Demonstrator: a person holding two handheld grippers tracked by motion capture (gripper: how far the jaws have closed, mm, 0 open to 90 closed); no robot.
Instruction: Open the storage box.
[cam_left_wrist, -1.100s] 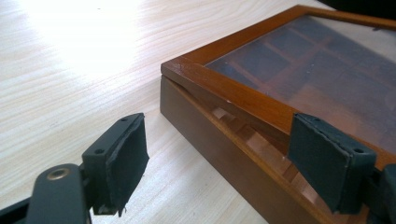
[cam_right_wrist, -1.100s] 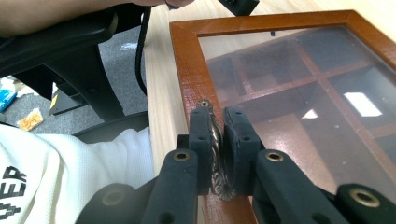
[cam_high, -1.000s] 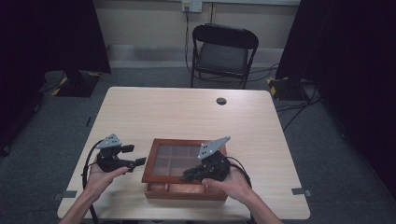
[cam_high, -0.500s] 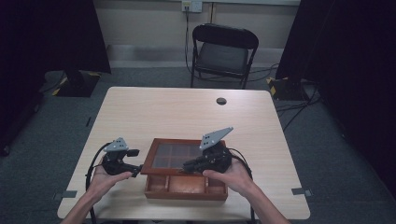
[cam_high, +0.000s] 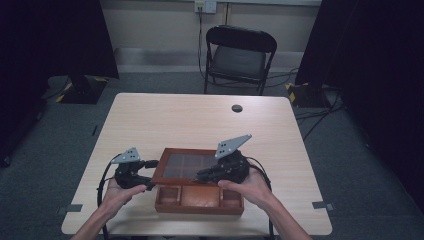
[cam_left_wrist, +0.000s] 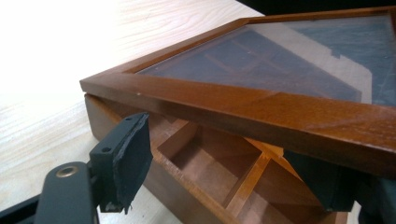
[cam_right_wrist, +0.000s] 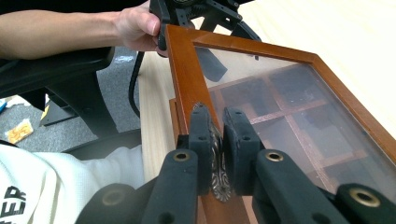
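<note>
A brown wooden box (cam_high: 200, 201) with several compartments lies near the table's front edge. Its glass-paned lid (cam_high: 189, 166) is tilted up at the front. My right gripper (cam_high: 202, 175) is shut on the small metal clasp (cam_right_wrist: 219, 182) on the lid's front rail (cam_right_wrist: 187, 79), and my right gripper (cam_right_wrist: 217, 140) holds that edge raised. At the box's front left corner my left gripper (cam_high: 147, 176) is open. In the left gripper view, my left gripper (cam_left_wrist: 224, 177) has one jaw outside the box wall (cam_left_wrist: 112, 121) and one under the lid (cam_left_wrist: 243, 102).
The light wooden table (cam_high: 200, 120) has a small black round disc (cam_high: 236, 108) near its far edge. A black folding chair (cam_high: 240, 55) stands beyond the table. The person's forearm (cam_right_wrist: 70, 28) reaches across behind the lid's left corner.
The lid's front edge has risen with my right gripper, which has moved up and back. My left gripper has moved right, up to the box's front left corner.
</note>
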